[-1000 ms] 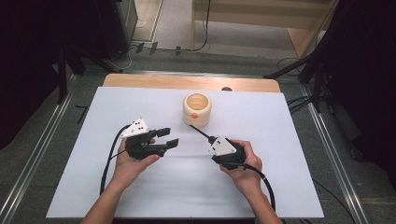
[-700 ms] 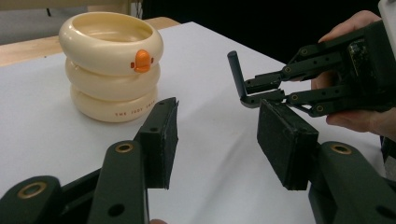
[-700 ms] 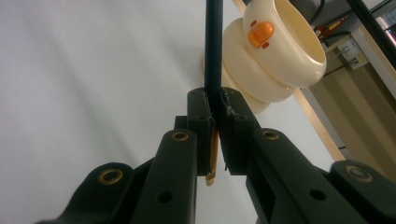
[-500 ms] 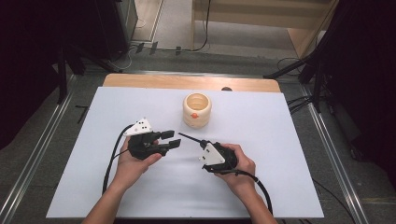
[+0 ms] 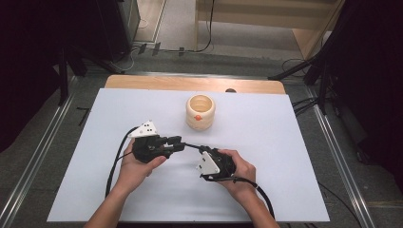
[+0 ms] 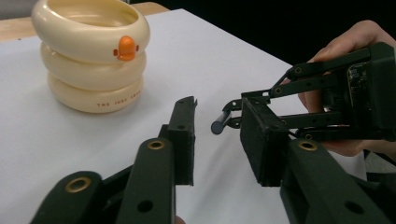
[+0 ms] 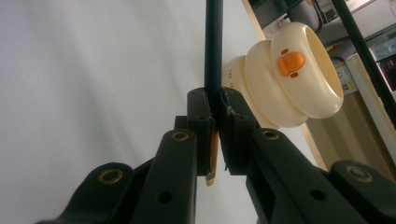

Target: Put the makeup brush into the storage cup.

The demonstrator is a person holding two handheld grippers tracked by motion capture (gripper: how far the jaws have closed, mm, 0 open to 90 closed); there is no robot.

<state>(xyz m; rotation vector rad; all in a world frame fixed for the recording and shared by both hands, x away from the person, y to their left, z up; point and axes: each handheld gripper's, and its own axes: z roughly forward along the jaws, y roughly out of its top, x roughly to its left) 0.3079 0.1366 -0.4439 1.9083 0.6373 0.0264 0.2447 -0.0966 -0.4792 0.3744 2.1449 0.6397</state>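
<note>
Desk (image 5: pixel 294 190) first: white sheet over wood, bare but for one thing near the middle of its far edge, a cream holder (image 5: pixel 200 112) of three stacked rings with an orange duck bill, standing upright and empty as far as we can see.

Near the front edge, at the middle, we hold both grippers close together. Our right gripper (image 5: pixel 192 147) is clamped on a dark pen (image 7: pixel 213 51), the jaws tight on its lower part, an orange end poking out behind them. The shaft points toward our left gripper (image 6: pixel 217 135), whose jaws have just been closing; they stand apart, the pen's blunt tip just ahead of them, not yet between the pads.

We judge the work about midway: the pen is lifted and carried, a hand-over or regrip looks to be starting, and dropping it into the holder is left.

Nothing lies between pen and holder. Cables trail back toward us; the crowded jaws are the one thing in the way.
</note>
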